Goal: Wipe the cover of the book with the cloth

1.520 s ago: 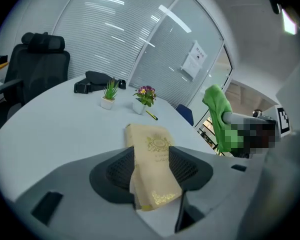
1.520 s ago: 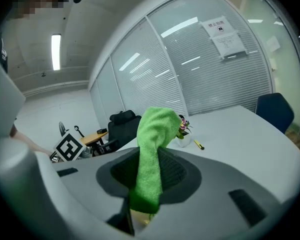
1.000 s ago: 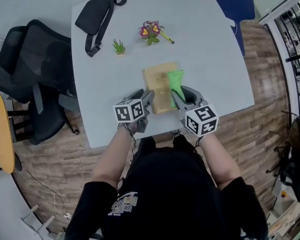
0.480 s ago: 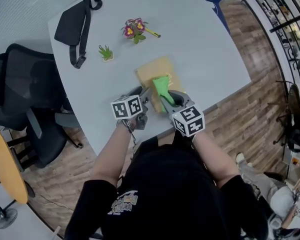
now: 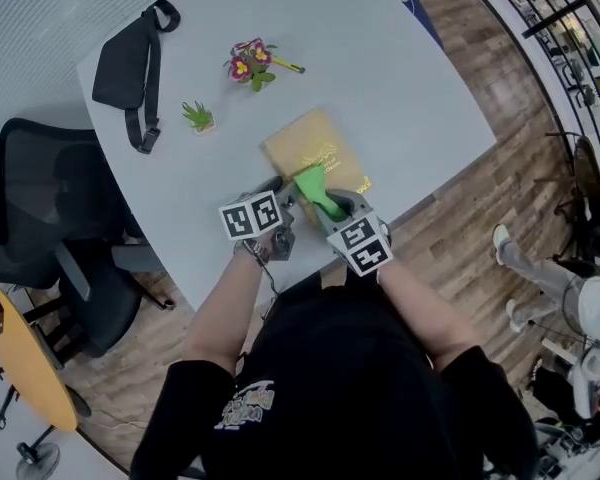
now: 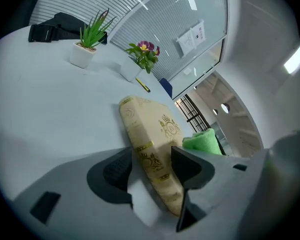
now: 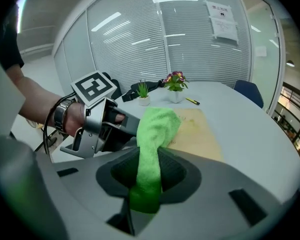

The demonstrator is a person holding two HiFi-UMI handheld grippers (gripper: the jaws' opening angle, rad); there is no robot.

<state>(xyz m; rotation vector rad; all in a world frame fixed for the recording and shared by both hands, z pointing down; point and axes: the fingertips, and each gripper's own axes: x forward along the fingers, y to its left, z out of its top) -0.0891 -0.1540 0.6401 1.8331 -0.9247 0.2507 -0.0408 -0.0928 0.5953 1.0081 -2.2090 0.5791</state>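
Observation:
A tan book with gold print (image 5: pixel 308 148) lies flat near the front edge of the white table (image 5: pixel 380 68). My left gripper (image 5: pixel 284 196) stands at its near left corner. In the left gripper view the book's edge (image 6: pixel 149 129) runs between the jaws of the left gripper (image 6: pixel 152 159), which are opening. My right gripper (image 5: pixel 325 204) is shut on a green cloth (image 5: pixel 314 188). The cloth droops onto the near part of the cover. In the right gripper view the cloth (image 7: pixel 152 134) is pinched by the right gripper (image 7: pixel 149 171), with the book (image 7: pixel 200 131) beyond.
At the far side of the table are a black waist bag (image 5: pixel 125 63), a small green plant (image 5: pixel 198 118), a flower pot (image 5: pixel 245 65) and a yellow pen (image 5: pixel 288 66). A black office chair (image 5: pixel 50 218) stands left of the table. A person's legs (image 5: pixel 540 268) show at the right.
My right gripper has drawn the cloth from the right side of the book toward its near middle, closer to my left gripper. The left gripper stays at the book's corner.

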